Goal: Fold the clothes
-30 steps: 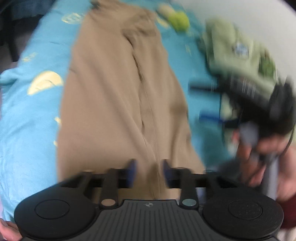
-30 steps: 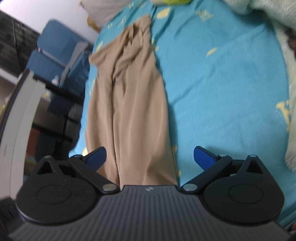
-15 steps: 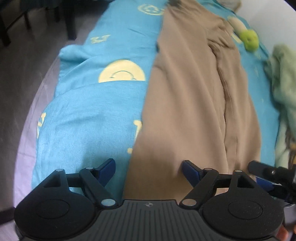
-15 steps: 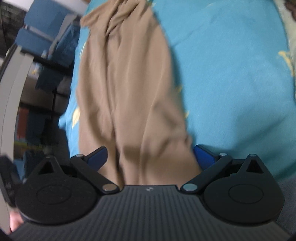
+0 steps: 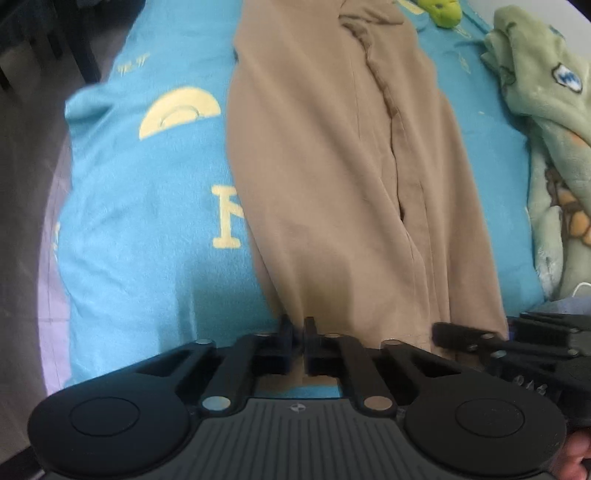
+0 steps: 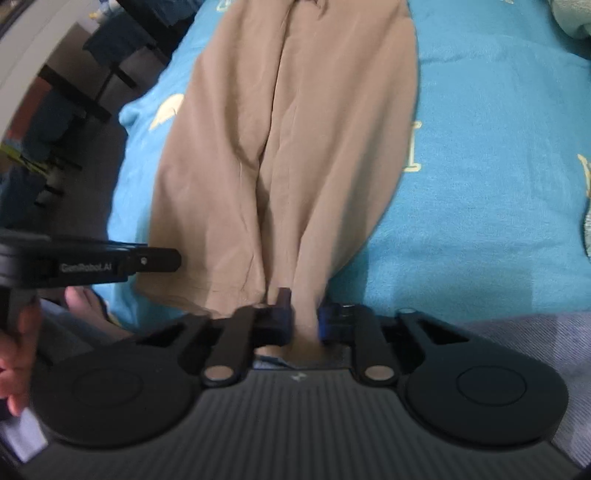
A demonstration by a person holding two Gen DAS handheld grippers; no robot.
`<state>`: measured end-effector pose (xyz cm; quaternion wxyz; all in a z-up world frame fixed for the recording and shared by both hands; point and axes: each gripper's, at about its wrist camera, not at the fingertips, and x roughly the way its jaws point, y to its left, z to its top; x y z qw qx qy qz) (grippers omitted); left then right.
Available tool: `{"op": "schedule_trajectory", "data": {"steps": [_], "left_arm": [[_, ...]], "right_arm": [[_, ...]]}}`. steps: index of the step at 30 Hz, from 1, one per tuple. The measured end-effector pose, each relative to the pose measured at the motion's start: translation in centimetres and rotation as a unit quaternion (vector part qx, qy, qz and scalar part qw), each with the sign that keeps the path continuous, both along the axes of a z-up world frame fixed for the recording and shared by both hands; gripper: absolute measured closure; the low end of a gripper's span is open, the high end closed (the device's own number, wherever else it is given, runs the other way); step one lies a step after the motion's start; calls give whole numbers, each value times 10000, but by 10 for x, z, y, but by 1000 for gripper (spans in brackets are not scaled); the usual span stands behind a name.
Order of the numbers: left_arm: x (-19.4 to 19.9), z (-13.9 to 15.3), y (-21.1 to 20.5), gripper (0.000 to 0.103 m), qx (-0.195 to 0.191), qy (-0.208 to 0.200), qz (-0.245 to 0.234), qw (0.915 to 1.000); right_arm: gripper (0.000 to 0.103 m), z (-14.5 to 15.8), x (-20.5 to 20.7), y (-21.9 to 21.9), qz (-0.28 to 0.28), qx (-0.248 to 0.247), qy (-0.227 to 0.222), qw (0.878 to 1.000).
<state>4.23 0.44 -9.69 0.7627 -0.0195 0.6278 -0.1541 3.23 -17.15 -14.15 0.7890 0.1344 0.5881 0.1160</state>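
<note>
Tan trousers (image 5: 332,177), green plush (image 5: 445,9) left view only

Soft, even indoor light falls on the blue bed cover (image 5: 147,206) and tan trousers (image 5: 332,177), with no glare; a faint shadow lies just ahead of the left tongs (image 5: 298,326). Both fisheye views bend strongly at the rims, darkening toward 9 o'clock, and motion blur smears the right view's edges.

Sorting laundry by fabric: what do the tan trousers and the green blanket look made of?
Tan trousers: thin matte woven cloth, maybe cotton blend, judging by soft creases and a flat seam. Green blanket: plush fleece, judging by its fuzzy, thick folds. Neither is certain.
</note>
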Motion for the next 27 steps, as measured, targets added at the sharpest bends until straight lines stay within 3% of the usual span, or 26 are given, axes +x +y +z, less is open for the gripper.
{"op": "schedule_trajectory", "data": {"steps": [5, 10, 14, 21, 27], "left_arm": [[-22, 44, 16, 99, -839, -729, 264, 9935], [-47, 98, 25, 100, -1584, -1524, 511, 9742], [-74, 127, 36, 100, -2043, -1915, 645, 9578], [-148, 160, 36, 100, -2374, -2588, 514, 9349], [-163, 157, 33, 100, -2358, -2721, 553, 9313]], "right_arm": [[91, 36, -18, -40, -394, 303, -605, 9969], [92, 84, -42, -69, -659, 646, -1430, 9854], [92, 114, -67, -79, -873, 990, -1943, 9720], [92, 137, -125, -94, -1131, 1339, -2548, 9510], [92, 129, -123, -92, -1275, 1403, -2609, 9466]]}}
